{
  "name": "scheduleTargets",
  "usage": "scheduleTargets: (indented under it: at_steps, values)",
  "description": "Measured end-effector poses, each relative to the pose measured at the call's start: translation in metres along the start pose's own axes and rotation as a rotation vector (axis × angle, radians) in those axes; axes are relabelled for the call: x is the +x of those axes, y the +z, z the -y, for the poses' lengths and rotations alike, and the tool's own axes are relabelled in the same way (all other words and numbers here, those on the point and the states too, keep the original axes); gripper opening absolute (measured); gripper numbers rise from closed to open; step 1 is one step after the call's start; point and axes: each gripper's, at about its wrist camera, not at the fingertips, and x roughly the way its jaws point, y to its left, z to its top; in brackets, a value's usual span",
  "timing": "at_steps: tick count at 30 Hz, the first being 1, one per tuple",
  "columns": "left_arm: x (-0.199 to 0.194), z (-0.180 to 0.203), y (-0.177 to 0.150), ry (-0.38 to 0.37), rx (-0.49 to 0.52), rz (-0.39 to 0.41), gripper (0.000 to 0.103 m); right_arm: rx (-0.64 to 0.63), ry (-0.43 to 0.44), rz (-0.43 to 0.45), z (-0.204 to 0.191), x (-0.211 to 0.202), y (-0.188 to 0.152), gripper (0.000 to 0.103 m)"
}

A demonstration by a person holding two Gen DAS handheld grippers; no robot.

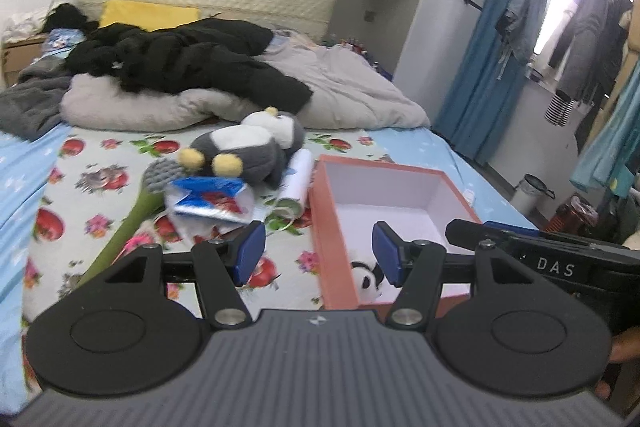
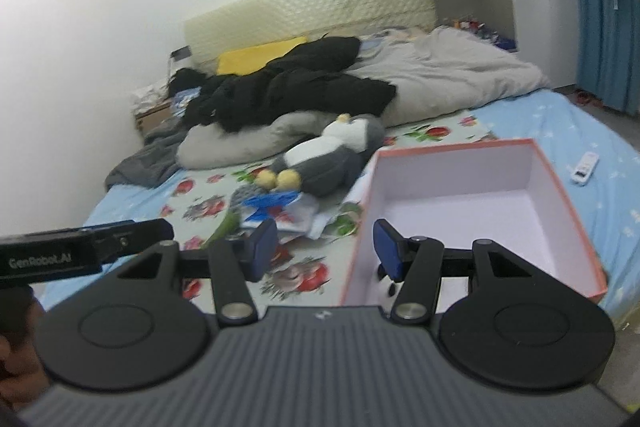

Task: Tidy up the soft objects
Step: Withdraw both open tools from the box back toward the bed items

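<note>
- Done so far, by the look of it: one small black-and-white panda plush (image 1: 370, 277) lies inside the orange box (image 1: 320, 227), in the near corner of its white floor; the rest of the box is bare.
- The box sits open-topped on the floral bedsheet (image 1: 100, 183), toward the right side of the bed, with no lid in sight.
- Left to do: the grey-and-white penguin plush (image 1: 244, 147) (yellow feet toward the camera) lies on the sheet just left of the box, outside it.
- Beside the penguin a small heap waits too: a green stick-like toy with a grey knitted head (image 1: 160, 179), a blue, white and red packet (image 1: 212, 199), and a white tube (image 1: 296, 183) lying against the box's left wall. Whether the packet and tube count as soft things I cannot tell.
- The left gripper (image 1: 318, 253) hangs above the box's near-left corner with its blue pads parted and nothing between them.
- The right gripper (image 2: 326, 249) is likewise parted about halfway and empty, over the same corner of the box in its own view.
- Judgement: the task is early, one item boxed and at least the penguin and the green toy outstanding (both hands are free for the next pick).
- A white remote (image 2: 585, 167) lies on the blue sheet right of the box, no part of the job.
</note>
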Motion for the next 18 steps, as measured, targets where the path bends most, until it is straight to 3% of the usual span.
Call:
scheduleTargets:
  at_steps: [12,18]
  values:
    - [-0.034,-0.046,-0.044,0.117,-0.075,-0.023,0.066,-0.032,0.084,-0.067,-0.046,0.015,-0.04,0.056]
    - [-0.035,-0.064,-0.076,0.17,-0.12,-0.053,0.066,-0.045,0.123,-0.188,-0.059,0.036,-0.069,0.056]
